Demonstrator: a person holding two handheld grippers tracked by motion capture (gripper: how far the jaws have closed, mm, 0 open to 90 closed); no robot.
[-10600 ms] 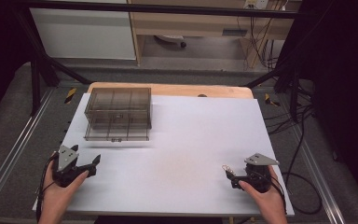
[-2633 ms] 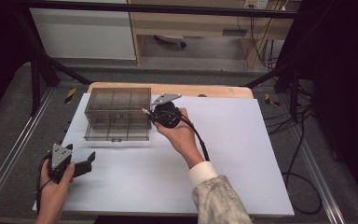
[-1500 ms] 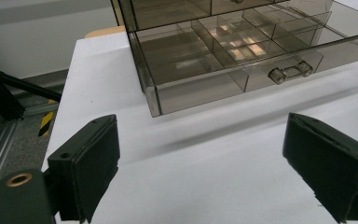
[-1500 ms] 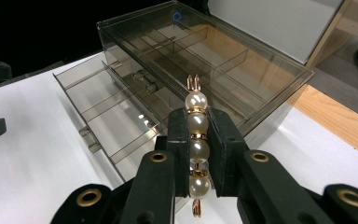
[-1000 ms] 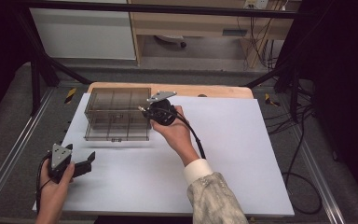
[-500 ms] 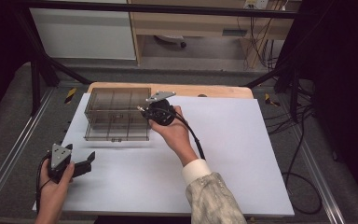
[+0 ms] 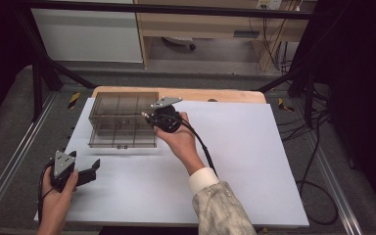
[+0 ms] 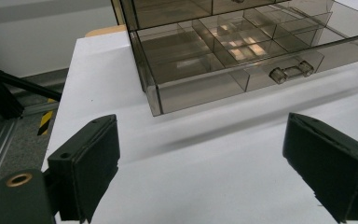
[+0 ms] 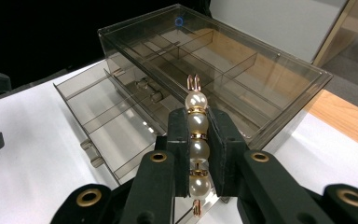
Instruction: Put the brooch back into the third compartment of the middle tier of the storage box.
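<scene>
Held thing: a pearl hair clip (image 9: 196,140), a row of cream beads on a thin gold-coloured bar, lengthwise between the pads.
Right tool (image 9: 197,154): pressed together on the clip's middle beads; in the high view it (image 7: 162,117) hovers at the right end of the organizer box.
Left tool (image 8: 214,163): spread wide, nothing between its pads, at the near left of the bench (image 7: 254,161).
Organizer box (image 9: 205,70): smoky clear plastic, far left on the bench; lower drawer (image 9: 116,126) pulled out, its compartments look bare.
Handling: likely light and stiff; round glossy beads could roll or slip in the pads; the prongs look thin and easy to bend.
Where to hold: across the beads at mid-length, as now, with gentle pressure.
</scene>
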